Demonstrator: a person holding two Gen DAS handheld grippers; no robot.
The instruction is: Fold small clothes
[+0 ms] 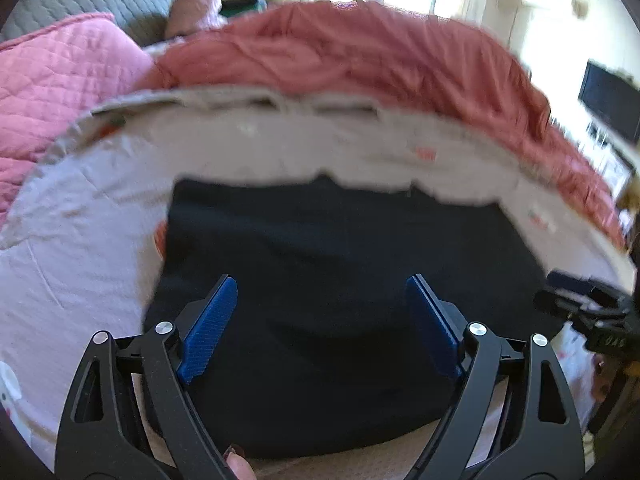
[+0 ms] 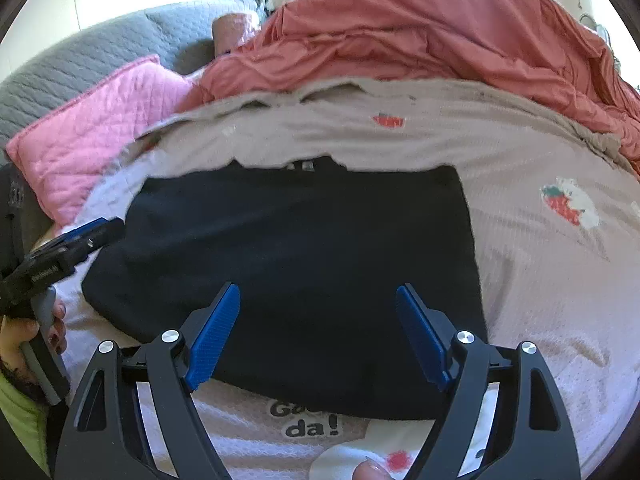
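A black garment [image 1: 320,240] [image 2: 300,240] lies flat on the bed as a folded rectangle, its collar label at the far edge. My left gripper [image 1: 322,308] hovers over the garment's near half, open, with nothing between its blue pads. My right gripper [image 2: 318,312] is also open above the garment's near edge and holds nothing. Each gripper shows in the other's view: the right gripper [image 1: 580,300] at the garment's right side, the left gripper [image 2: 86,236] at its left corner, held by a hand [image 2: 28,328].
The garment rests on a pale blanket [image 2: 540,280] printed with strawberries and lettering. Behind it lies a rumpled salmon duvet [image 2: 440,28], with a pink quilted pillow [image 2: 100,132] and a grey quilted headboard [image 2: 80,64] at the left.
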